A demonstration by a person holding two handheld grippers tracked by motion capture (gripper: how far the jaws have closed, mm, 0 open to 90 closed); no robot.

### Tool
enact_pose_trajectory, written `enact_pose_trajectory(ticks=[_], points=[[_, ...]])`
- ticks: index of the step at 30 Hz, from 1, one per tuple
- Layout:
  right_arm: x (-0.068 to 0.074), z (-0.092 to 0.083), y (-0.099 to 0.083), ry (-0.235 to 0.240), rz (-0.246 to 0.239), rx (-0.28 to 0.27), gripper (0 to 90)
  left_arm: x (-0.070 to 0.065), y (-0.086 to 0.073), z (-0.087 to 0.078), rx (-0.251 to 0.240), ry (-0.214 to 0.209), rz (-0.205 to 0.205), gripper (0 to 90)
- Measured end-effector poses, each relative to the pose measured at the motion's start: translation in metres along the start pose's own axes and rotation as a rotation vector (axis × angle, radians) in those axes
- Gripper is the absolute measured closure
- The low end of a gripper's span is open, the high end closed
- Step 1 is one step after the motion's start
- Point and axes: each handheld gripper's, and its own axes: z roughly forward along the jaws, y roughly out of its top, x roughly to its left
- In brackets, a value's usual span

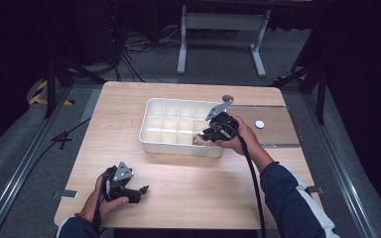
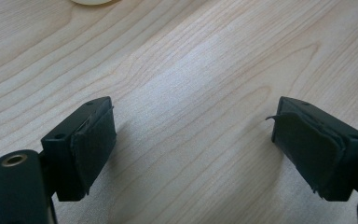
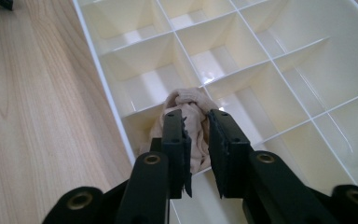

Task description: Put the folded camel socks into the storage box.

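- You are at the release step: your right claw [image 3: 196, 154] hangs over the front row of the white divided tray [image 1: 151, 106], and the beige cloth bundle [image 3: 186, 114] sits between its jaws, down in a compartment on that near edge.
- The right claw's jaws stand a little apart. The cloth lies in the gap, and the pads seem to be letting go of it rather than pinching, so count this claw as released.
- The cloth looks soft and crumpled, knotted into a small wad at its top, pale tan against the glossy white walls. Part of it rides up on a divider.
- Next, judge whether it has settled. If so, lift straight up so that no fold snags on a pad.
- Your left claw [image 2: 193, 149] rests released on the bench [image 1: 188, 188], jaws wide, nothing between them, well apart from the tray.
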Motion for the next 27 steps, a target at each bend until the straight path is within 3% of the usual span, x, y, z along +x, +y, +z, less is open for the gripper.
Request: enact_pose_trajectory(ticks=[4, 14, 17, 22, 25, 27], points=[[0.003, -0.01, -0.003, 0.031, 0.01, -0.03, 69.9, 0.0, 0.0, 0.0, -0.001, -0.002, -0.001, 13.4], [0.014, -0.033, -0.01, -0.013, -0.015, -0.06, 57.1, 0.0, 0.001, 0.001, 0.0, -0.002, -0.003, 12.4], [0.017, -0.038, -0.013, -0.03, -0.028, -0.067, 53.2, 0.0, 0.001, 0.001, -0.002, -0.001, -0.003, 12.5], [0.022, -0.039, -0.023, -0.107, -0.07, -0.034, 47.1, 0.0, 0.0, 0.001, 0.0, 0.0, -0.002, 12.6], [0.023, -0.041, -0.031, -0.1, -0.056, -0.043, 44.3, 0.0, 0.0, 0.0, 0.0, 0.001, 0.0, 12.6], [0.025, -0.045, -0.036, -0.131, -0.061, -0.054, 42.8, -0.001, 0.0, 0.0, 0.0, -0.001, -0.004, 12.7]])
